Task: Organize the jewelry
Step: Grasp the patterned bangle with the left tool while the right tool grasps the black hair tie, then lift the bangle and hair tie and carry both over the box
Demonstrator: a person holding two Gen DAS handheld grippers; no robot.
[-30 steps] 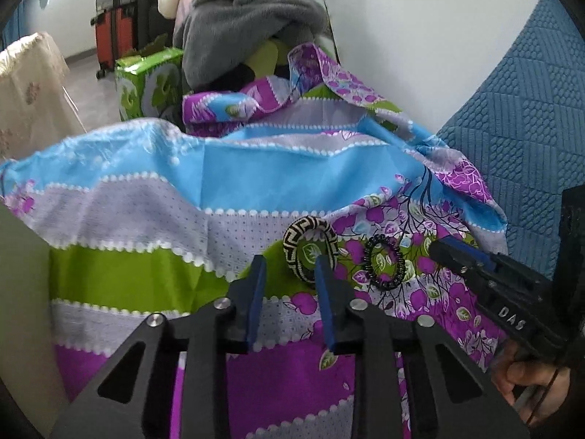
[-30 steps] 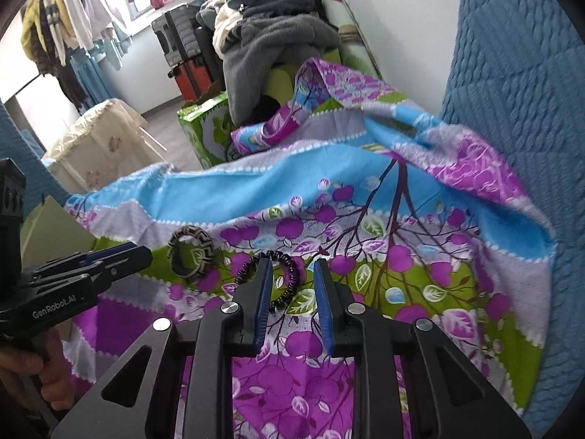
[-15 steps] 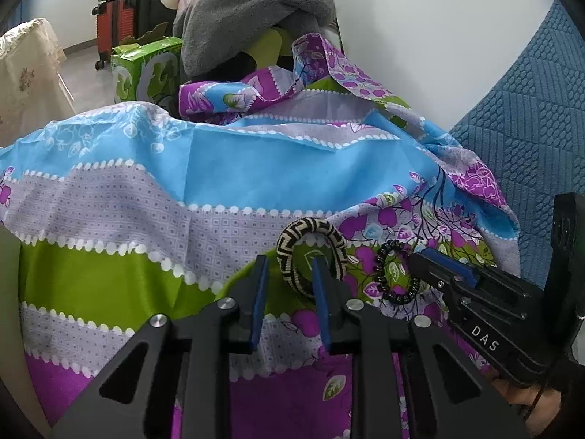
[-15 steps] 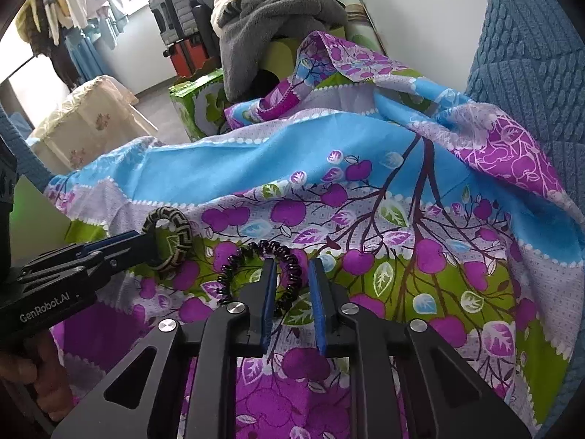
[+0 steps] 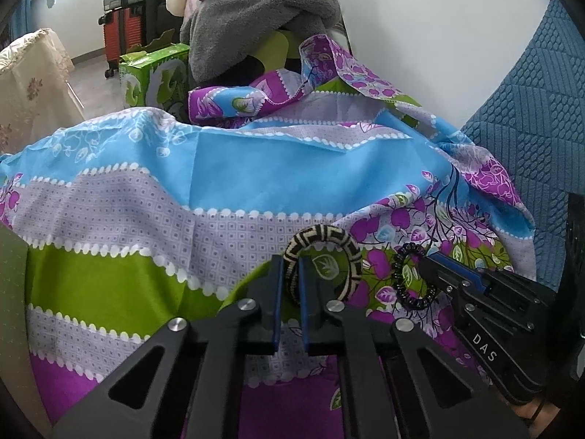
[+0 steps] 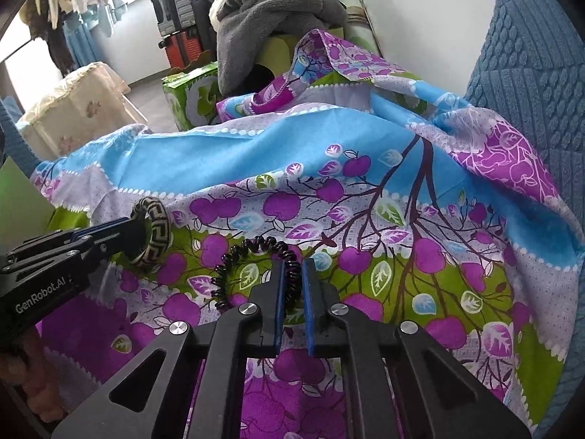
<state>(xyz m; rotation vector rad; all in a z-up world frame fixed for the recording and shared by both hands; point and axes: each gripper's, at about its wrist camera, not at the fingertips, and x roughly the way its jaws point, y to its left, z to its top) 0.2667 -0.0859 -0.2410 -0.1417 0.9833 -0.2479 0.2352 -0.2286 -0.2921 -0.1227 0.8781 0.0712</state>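
In the left wrist view, the left gripper [image 5: 290, 270] is closing its blue-lined jaws on the near left part of the woven bangle [image 5: 323, 256], a thick ring in a black and cream key pattern. The bangle's band is sitting squeezed between the two pads, and the rest of the ring is arching up and to the right beyond the fingertips, over a green patch of the bedsheet [image 5: 234, 179].

Just beside it to the right, the beaded bracelet [image 5: 411, 278], a loop of small black beads, is lying on the sheet with the right gripper [image 5: 429, 269] reaching in from the right edge onto its far side. In the right wrist view, that right gripper [image 6: 292, 274] is clenching on the near right arc of the beaded bracelet [image 6: 252, 259]; the beads are running down between the blue pads, and the loop is spreading out to the left on the sheet. The two rings are lying near each other but apart.

Farther off, the sheet is bunching up against a blue quilted cushion [image 5: 526, 106] on the right. Beyond that, a grey blanket [image 5: 256, 11] is heaped over a green box [image 5: 157, 73].
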